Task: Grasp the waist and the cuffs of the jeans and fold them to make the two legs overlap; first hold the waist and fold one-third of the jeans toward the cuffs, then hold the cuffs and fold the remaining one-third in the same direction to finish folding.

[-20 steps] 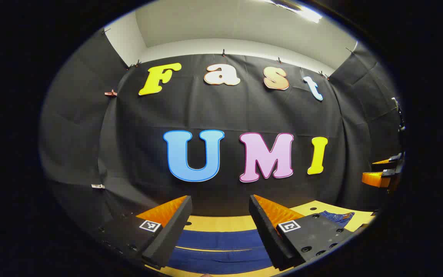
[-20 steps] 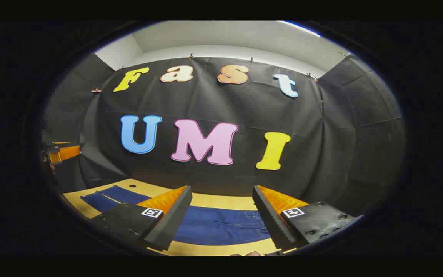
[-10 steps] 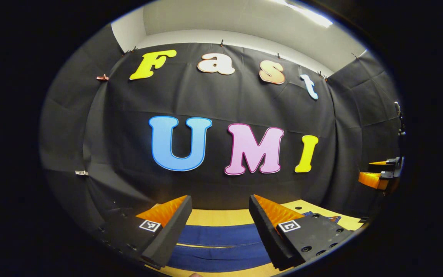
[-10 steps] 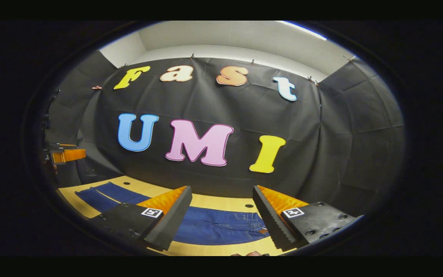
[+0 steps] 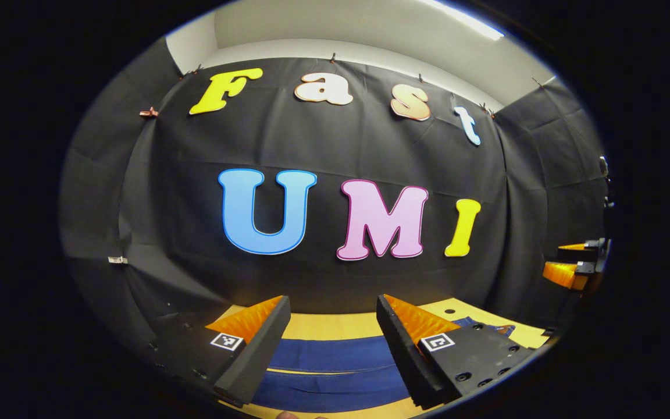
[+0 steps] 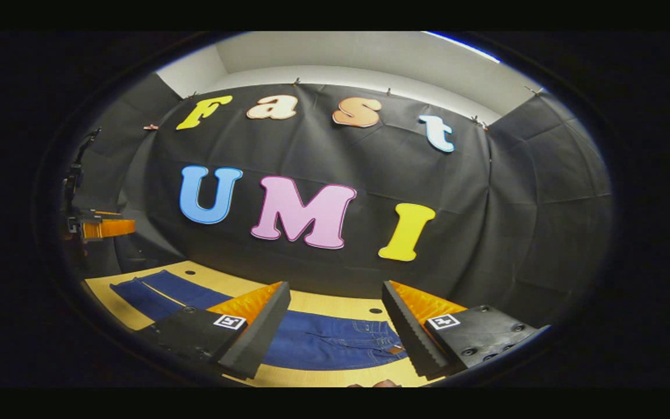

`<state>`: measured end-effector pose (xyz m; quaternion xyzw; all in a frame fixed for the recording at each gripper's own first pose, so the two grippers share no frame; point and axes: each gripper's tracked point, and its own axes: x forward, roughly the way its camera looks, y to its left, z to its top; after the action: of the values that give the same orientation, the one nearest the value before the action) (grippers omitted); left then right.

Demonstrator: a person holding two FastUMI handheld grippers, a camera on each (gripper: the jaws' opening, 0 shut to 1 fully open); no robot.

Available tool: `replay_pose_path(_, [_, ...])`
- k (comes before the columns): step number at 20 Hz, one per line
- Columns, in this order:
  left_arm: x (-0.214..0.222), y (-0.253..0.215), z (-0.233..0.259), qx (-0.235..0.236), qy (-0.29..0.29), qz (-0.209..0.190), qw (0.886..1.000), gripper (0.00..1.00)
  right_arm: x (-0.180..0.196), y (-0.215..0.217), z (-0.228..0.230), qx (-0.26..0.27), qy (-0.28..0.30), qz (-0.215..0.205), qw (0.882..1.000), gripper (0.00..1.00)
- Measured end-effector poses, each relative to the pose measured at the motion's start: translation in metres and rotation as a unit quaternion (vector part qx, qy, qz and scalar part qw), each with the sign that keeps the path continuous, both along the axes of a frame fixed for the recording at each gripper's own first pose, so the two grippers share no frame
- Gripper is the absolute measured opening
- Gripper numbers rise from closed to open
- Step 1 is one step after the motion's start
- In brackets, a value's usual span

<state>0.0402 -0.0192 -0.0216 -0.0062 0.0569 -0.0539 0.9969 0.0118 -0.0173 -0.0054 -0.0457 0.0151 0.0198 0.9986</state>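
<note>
Lying flat on the wooden worktop [image 5: 335, 326], the dark blue jeans [image 5: 335, 372] sit at the bottom centre of the left gripper view, where two leg panels run side by side across the frame with a pale seam line between them. Above them the left gripper [image 5: 331, 317] hangs with its jaws wide apart and nothing between them. At the far right edge of that view the other gripper appears small, and its fingers look parted too.

The right gripper view offers what the first one lacks: the waist end of the jeans [image 6: 335, 346], with pocket stitching and a small tan patch near the lower centre, while the legs stretch off toward the lower left of the frame. The right gripper [image 6: 335, 314] hangs over that waist end, jaws wide and empty. Two small dark holes mark the worktop [image 6: 312, 302] beyond the denim. The left gripper shows at the left edge of this view.

Each finger carries a small square black-and-white marker; nothing on the patch can be read
</note>
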Motion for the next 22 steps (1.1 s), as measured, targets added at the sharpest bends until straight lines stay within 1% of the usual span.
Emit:
replay_pose_path(2, [0.002, 0.017, -0.010, 0.024, 0.021, -0.025, 0.999, 0.94, 0.012, 0.003, -0.015, -0.017, 0.036, 0.034, 0.999, 0.96])
replay_pose_path(3, [0.002, 0.026, -0.019, 0.036, 0.043, -0.042, 0.998, 0.94, 0.020, 0.002, -0.017, -0.024, 0.043, 0.044, 0.998, 0.97])
replay_pose_path(4, [0.004, 0.043, -0.026, 0.051, 0.060, -0.045, 0.996, 0.96, 0.026, 0.002, -0.019, -0.030, 0.048, 0.057, 0.997, 0.96])
replay_pose_path(6, [0.003, 0.071, -0.047, 0.080, 0.094, -0.062, 0.990, 0.96, 0.036, 0.005, -0.030, -0.046, 0.064, 0.097, 0.992, 0.97])
replay_pose_path(7, [0.002, 0.079, -0.061, 0.094, 0.116, -0.080, 0.986, 0.97, 0.042, 0.004, -0.038, -0.060, 0.075, 0.114, 0.989, 0.97])
replay_pose_path(9, [-0.004, 0.090, -0.095, 0.119, 0.168, -0.127, 0.970, 0.96, 0.049, 0.002, -0.063, -0.100, 0.111, 0.157, 0.976, 0.97])
replay_pose_path(11, [-0.015, 0.104, -0.125, 0.133, 0.218, -0.171, 0.952, 0.96, 0.050, -0.004, -0.097, -0.140, 0.165, 0.190, 0.958, 0.97])
replay_pose_path(12, [-0.020, 0.111, -0.137, 0.141, 0.234, -0.191, 0.943, 0.96, 0.052, -0.006, -0.112, -0.156, 0.187, 0.204, 0.948, 0.97])
replay_pose_path(14, [-0.026, 0.122, -0.166, 0.164, 0.280, -0.231, 0.917, 0.96, 0.049, -0.012, -0.149, -0.170, 0.244, 0.237, 0.925, 0.98])
replay_pose_path(15, [-0.028, 0.127, -0.182, 0.182, 0.304, -0.252, 0.901, 0.96, 0.048, -0.019, -0.170, -0.181, 0.276, 0.248, 0.911, 0.98])
replay_pose_path(16, [-0.036, 0.135, -0.198, 0.200, 0.328, -0.275, 0.882, 0.97, 0.045, -0.028, -0.193, -0.197, 0.303, 0.254, 0.897, 0.98])
replay_pose_path(18, [-0.053, 0.148, -0.237, 0.227, 0.391, -0.322, 0.832, 0.96, 0.047, -0.041, -0.227, -0.226, 0.342, 0.268, 0.872, 0.97])
replay_pose_path(19, [-0.059, 0.157, -0.253, 0.243, 0.425, -0.334, 0.805, 0.96, 0.048, -0.045, -0.247, -0.229, 0.362, 0.278, 0.860, 0.98])
replay_pose_path(20, [-0.061, 0.167, -0.273, 0.265, 0.451, -0.338, 0.782, 0.97, 0.049, -0.048, -0.269, -0.225, 0.386, 0.287, 0.847, 0.98])
replay_pose_path(21, [-0.061, 0.176, -0.290, 0.283, 0.468, -0.338, 0.766, 0.97, 0.047, -0.050, -0.290, -0.224, 0.411, 0.297, 0.833, 0.96])
replay_pose_path(22, [-0.059, 0.181, -0.301, 0.294, 0.483, -0.335, 0.753, 0.97, 0.046, -0.054, -0.307, -0.225, 0.436, 0.306, 0.816, 0.98])
